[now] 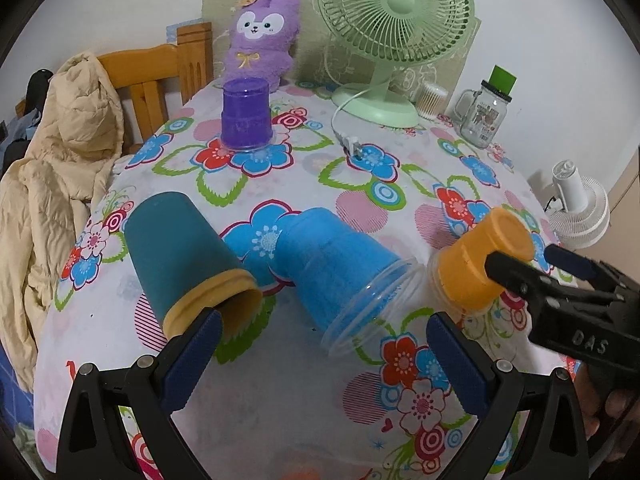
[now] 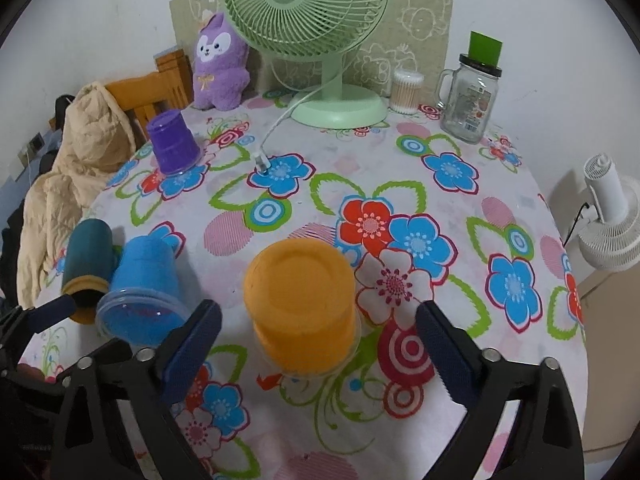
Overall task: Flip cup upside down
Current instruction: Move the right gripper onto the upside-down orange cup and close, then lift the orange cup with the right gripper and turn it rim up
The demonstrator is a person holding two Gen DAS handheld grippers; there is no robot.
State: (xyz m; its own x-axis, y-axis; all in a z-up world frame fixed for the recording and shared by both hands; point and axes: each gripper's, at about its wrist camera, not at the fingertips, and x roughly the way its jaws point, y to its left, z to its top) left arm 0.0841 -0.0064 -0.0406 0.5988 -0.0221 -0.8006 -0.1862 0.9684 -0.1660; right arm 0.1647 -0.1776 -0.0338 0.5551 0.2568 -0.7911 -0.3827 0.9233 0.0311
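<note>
Orange cup [image 2: 302, 304] already mouth-down on tabletop [image 2: 440, 208], dead ahead between the wide-open right claw [image 2: 318, 336] fingers. Blue cup [image 1: 340, 268] lies on its side, mouth toward the left claw [image 1: 322, 346], also wide and empty, which is nearer.

My left gripper [image 1: 324, 354] and right gripper [image 2: 318, 342] are black with dark blue pads. The tablecloth [image 2: 320, 200] is white, printed with blue, red and white flowers, green leaf outlines, pink striped discs and ringed circles. On it I see an orange cup [image 2: 304, 304], a bright blue cup [image 1: 332, 260] with a clear rim, a dark teal cup [image 1: 180, 256] with a tan rim, and a purple cup [image 1: 245, 114] near the far left edge. At the far edge stand a pale green fan [image 2: 316, 36], a purple plush toy [image 2: 218, 70] with a white face, and a clear jar [image 2: 468, 96] with a black lid and a green top.
</note>
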